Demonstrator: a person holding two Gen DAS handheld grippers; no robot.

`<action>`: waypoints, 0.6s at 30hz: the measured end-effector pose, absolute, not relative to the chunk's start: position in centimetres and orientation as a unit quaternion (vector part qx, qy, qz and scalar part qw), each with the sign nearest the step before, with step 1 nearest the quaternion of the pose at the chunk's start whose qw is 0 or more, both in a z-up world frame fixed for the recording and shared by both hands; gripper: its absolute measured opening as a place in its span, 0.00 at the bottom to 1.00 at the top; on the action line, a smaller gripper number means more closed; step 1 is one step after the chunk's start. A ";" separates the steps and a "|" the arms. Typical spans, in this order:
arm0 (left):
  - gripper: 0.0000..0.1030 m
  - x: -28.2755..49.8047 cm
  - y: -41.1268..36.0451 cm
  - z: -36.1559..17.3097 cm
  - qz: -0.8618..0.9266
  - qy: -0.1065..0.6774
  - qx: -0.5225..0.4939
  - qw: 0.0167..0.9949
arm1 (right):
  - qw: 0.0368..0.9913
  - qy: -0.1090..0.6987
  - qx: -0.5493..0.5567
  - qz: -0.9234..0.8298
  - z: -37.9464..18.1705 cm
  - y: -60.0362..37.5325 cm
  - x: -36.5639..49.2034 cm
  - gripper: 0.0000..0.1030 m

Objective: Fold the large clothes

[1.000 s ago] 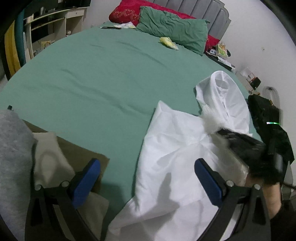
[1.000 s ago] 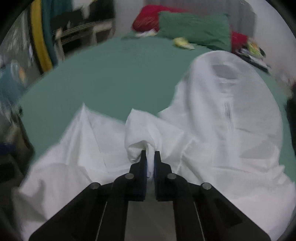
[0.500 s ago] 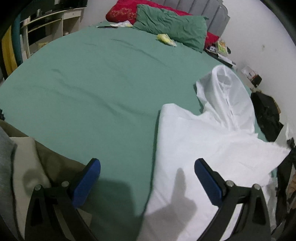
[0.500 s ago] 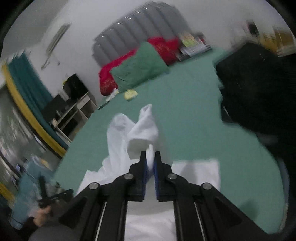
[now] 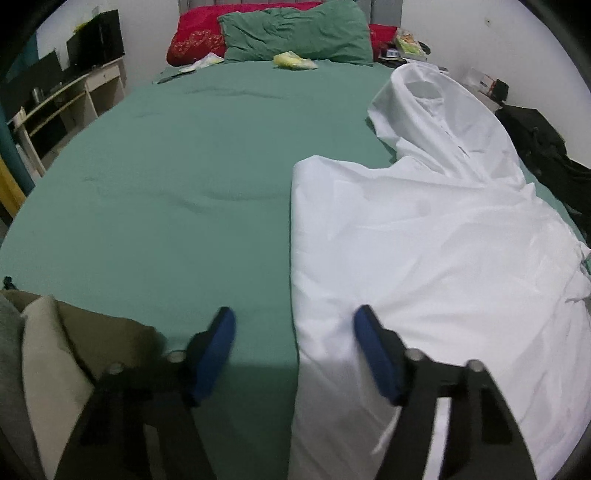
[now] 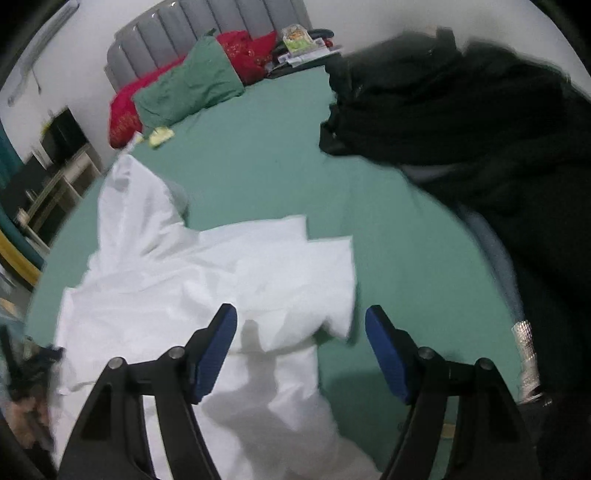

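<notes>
A large white shirt [image 5: 424,251] lies on the green bed sheet [image 5: 177,177], its collar end toward the pillows and its left edge folded straight. My left gripper [image 5: 293,325] is open and empty, its jaws astride that left edge near the bed's foot. In the right wrist view the shirt [image 6: 207,273] lies spread with a folded sleeve flap at its right. My right gripper [image 6: 301,328] is open and empty just above the flap.
Black clothing [image 6: 480,122] is piled at the bed's right side, also in the left wrist view [image 5: 543,155]. Beige, olive and grey garments [image 5: 55,343] lie at the near left. A green pillow [image 5: 295,33] and red pillow [image 5: 195,37] lie at the headboard. Shelves [image 5: 55,107] stand at the left.
My right gripper carried a fold of the shirt to the right, laid it down and opened. The left gripper moved in over the shirt's left edge, still open.
</notes>
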State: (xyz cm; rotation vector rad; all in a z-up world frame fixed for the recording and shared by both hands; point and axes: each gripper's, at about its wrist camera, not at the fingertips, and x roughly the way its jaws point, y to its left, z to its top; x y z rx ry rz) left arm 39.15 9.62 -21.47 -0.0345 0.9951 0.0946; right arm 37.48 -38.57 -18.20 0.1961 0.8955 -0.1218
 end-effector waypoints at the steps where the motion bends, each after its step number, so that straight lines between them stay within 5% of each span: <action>1: 0.58 39.1 9.8 -21.2 0.058 0.477 -0.007 0.877 | 0.905 0.416 0.075 -0.049 -17.2 -37.7 38.4 0.69; 5: 0.59 38.6 11.5 -19.3 0.110 0.460 -0.012 0.881 | 0.918 0.396 0.009 0.016 -15.5 -32.5 44.7 0.69; 8: 0.74 38.2 13.3 -18.1 0.104 0.461 -0.060 0.879 | 0.917 0.391 -0.054 0.052 -16.3 -28.0 49.6 0.69; 15: 0.79 38.0 14.6 -17.9 0.087 0.456 -0.098 0.880 | 0.907 0.378 -0.158 0.101 -18.5 -19.3 60.6 0.67; 16: 0.79 38.3 14.5 -18.0 0.085 0.459 -0.101 0.879 | 0.903 0.382 -0.167 0.104 -18.9 -18.7 61.5 0.56; 17: 0.79 38.5 14.5 -18.0 0.079 0.460 -0.102 0.878 | 0.895 0.394 -0.183 0.103 -19.5 -18.0 62.6 0.30; 18: 0.79 38.5 14.4 -17.9 0.074 0.460 -0.102 0.879 | 0.889 0.403 -0.198 0.093 -19.8 -17.7 63.1 0.14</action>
